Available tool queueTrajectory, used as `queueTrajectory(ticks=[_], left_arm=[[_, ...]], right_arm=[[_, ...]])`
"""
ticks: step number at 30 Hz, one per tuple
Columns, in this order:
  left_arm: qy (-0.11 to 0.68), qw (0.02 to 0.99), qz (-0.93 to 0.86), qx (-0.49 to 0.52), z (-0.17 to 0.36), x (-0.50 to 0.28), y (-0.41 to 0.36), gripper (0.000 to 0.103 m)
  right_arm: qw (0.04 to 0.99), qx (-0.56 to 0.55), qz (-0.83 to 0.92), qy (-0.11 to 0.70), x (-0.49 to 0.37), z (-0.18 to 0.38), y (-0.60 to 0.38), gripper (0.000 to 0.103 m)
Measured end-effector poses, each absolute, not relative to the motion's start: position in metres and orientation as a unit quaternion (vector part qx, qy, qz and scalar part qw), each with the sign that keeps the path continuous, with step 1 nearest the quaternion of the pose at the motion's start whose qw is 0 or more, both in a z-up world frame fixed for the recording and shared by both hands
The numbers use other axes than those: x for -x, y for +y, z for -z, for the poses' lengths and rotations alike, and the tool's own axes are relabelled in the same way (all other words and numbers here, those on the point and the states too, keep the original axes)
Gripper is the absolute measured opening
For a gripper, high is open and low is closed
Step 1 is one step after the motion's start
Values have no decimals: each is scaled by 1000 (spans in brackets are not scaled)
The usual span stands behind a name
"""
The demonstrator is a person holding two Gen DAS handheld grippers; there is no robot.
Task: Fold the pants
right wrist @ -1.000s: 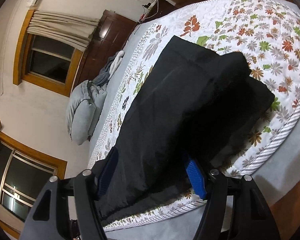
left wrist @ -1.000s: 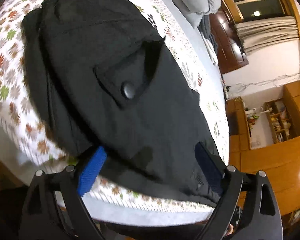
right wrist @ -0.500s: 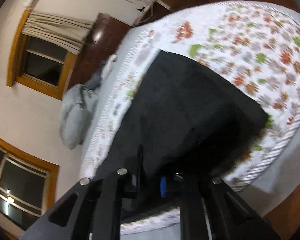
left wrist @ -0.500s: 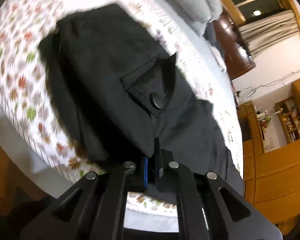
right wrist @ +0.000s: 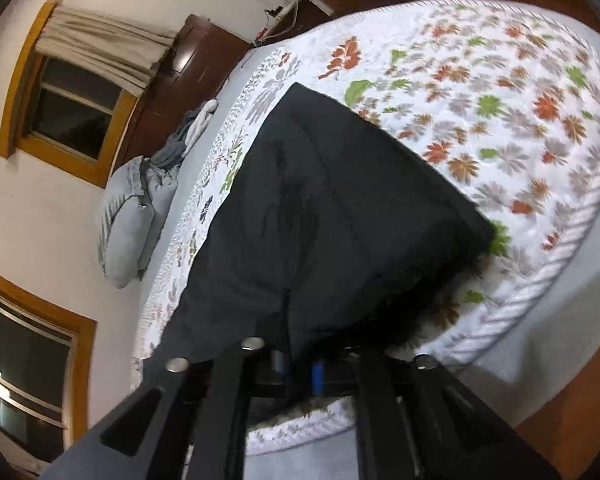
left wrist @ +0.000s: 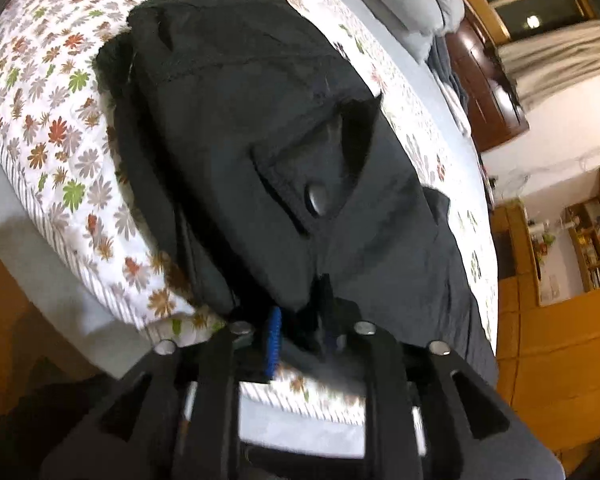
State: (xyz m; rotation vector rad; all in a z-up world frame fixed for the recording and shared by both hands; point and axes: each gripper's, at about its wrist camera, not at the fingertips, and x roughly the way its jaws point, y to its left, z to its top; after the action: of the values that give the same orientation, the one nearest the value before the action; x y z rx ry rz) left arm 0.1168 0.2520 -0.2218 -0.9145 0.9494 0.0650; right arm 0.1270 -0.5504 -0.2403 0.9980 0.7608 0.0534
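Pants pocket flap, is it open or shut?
Open. The flap on the pants is lifted, showing a dark gap beside its button.

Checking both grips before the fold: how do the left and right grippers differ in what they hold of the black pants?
The left gripper pinches pants fabric just below a buttoned pocket flap; the right gripper pinches plain fabric with no pocket in sight. A blue pad shows on the left jaw of the left gripper and the right jaw of the right gripper. Both are shut on the pants at the bed's near edge.

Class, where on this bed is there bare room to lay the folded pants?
Bare floral quilt lies beyond the pants, toward the corded edge. A narrower strip runs between pants and pillows. Crowded: the near edge, where both tools grip.
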Motion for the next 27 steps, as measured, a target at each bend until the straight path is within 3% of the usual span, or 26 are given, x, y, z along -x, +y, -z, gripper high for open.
queueTrajectory(ticks=[1,2,3,4,12,17,19,21,23,24,27], left_arm=[[441,793,-23,419,217,-114,251,43],[436,806,-20,399,205,-108,249,65],[431,817,-27,382,197,-104,249,78],[423,833,-39,354,187,-100,248,81],[370,902,-56,217,140,-120,259,90],[419,888,-61,178,167,-156,265,90],[446,875,-64,174,187,-166,272,90],[443,877,-56,180,196,-162,275,90],[431,881,-51,188,192,-159,278,91],[424,882,-48,198,191,-156,281,91],[398,884,-36,241,190,-146,295,91]], right_arm=[[810,-473,-24,346,-118,238,-557,38],[817,-474,-18,327,-107,231,-564,41],[824,-472,-4,314,-96,225,-571,43],[827,-472,4,306,-87,221,-578,44],[847,-462,-13,262,-64,199,-574,44],[833,-475,-20,284,-96,219,-567,43],[829,-473,-14,296,-107,228,-572,31],[826,-480,-19,295,-108,229,-579,30],[830,-488,-27,267,-99,218,-581,41],[833,-493,-27,247,-87,213,-584,53],[821,-525,-17,225,-63,221,-597,55]])
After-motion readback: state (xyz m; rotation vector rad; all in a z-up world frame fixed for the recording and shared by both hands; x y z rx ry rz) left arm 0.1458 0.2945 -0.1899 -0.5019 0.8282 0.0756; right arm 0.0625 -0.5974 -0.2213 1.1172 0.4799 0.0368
